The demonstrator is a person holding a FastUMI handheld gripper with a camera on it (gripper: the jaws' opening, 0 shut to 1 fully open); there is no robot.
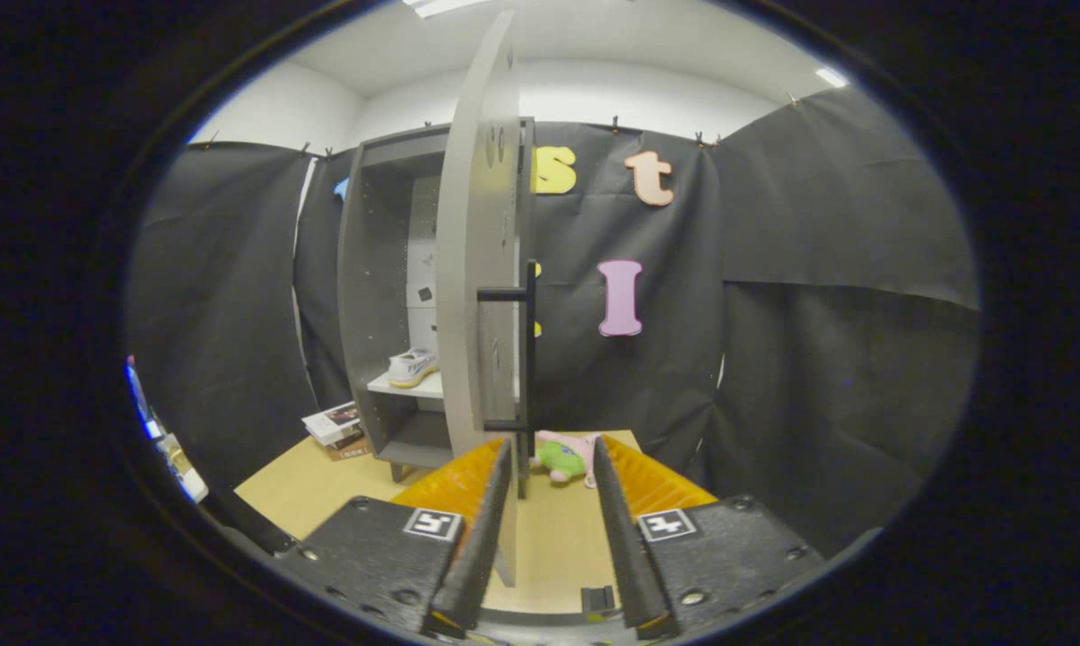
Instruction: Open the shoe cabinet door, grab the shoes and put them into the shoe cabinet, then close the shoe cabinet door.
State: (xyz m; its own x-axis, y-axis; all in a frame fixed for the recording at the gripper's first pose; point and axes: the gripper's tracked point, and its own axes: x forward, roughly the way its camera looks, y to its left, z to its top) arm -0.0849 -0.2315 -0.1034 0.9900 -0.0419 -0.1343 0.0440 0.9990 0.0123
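Jaws: your gripper (551,453) stands parted and holds nothing; the bottom edge of the door and the foot of its handle sit in the gap, nearer the left finger, and whether either finger touches the panel cannot be told.
Door: the shoe cabinet door (470,269) hangs swung out, edge-on toward you, rising straight up from between your fingers.
Handle: a dark bar handle (529,345) runs upright on the right face of the door, its lower bracket just above your fingertips.
Cabinet: the shoe cabinet (374,296) stands beyond the door, at the far left of the wooden floor board (298,493), with its inside open to view.
Shoe: one white shoe (412,366) already rests on the middle shelf (405,388), near the shelf's front edge.
Stage: by my reading, the loading is done and the closing is what remains.
Risk, slip: you have no hold on the panel, so a push from one finger may slide off its thin edge and leave the door ajar.
Risk, snag: a finger could catch behind the handle bracket as the door swings, and drag it back open.
Risk, shoe: its toe lies close to the shelf front; a hard shut could strike it.
Risk, clutter: a soft toy (565,458) lies on the board just beyond your fingertips, and a stack of books (334,423) sits at the cabinet's left foot; a low sweep could knock either.
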